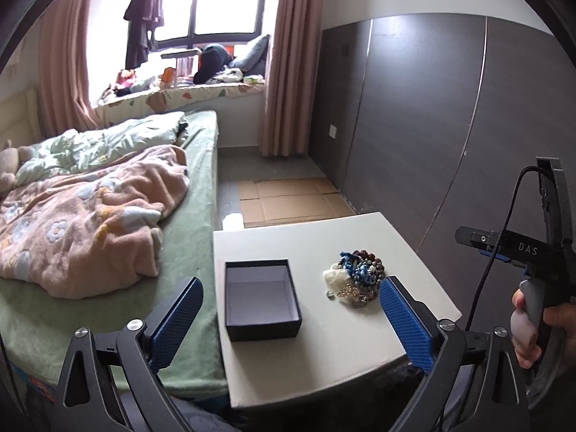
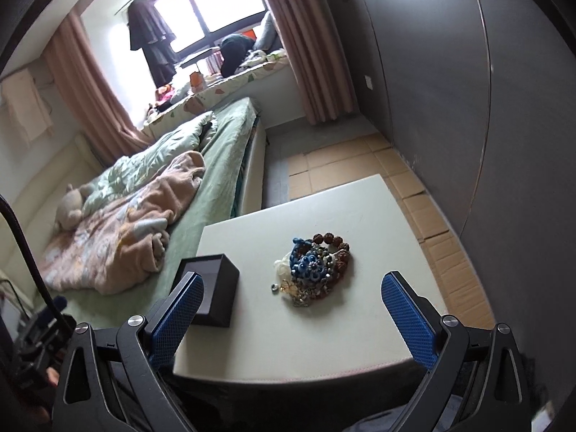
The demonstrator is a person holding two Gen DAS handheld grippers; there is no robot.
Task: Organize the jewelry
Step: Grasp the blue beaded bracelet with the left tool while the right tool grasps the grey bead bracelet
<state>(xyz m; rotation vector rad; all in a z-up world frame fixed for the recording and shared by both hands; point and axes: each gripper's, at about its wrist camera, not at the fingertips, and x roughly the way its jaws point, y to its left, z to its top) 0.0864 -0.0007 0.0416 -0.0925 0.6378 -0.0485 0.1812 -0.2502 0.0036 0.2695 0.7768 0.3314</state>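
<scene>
A heap of jewelry (image 1: 358, 277), with blue, brown and white beads and a gold piece, lies on a cream table (image 1: 324, 342). An open black box (image 1: 261, 298) with a pale, empty inside stands to its left. My left gripper (image 1: 288, 320) is open above the table's near edge, its jaws to either side of the box. In the right wrist view the heap of jewelry (image 2: 313, 270) lies ahead of my open right gripper (image 2: 291, 316), and the black box (image 2: 212, 295) is behind its left finger (image 2: 176, 316). Both grippers are empty.
A bed (image 1: 108, 216) with a pink blanket adjoins the table on the left. A grey wall (image 1: 432, 126) stands to the right. Flattened cardboard (image 1: 291, 201) covers the floor beyond the table. The right gripper's handle and the hand holding it (image 1: 532, 309) show at the right edge.
</scene>
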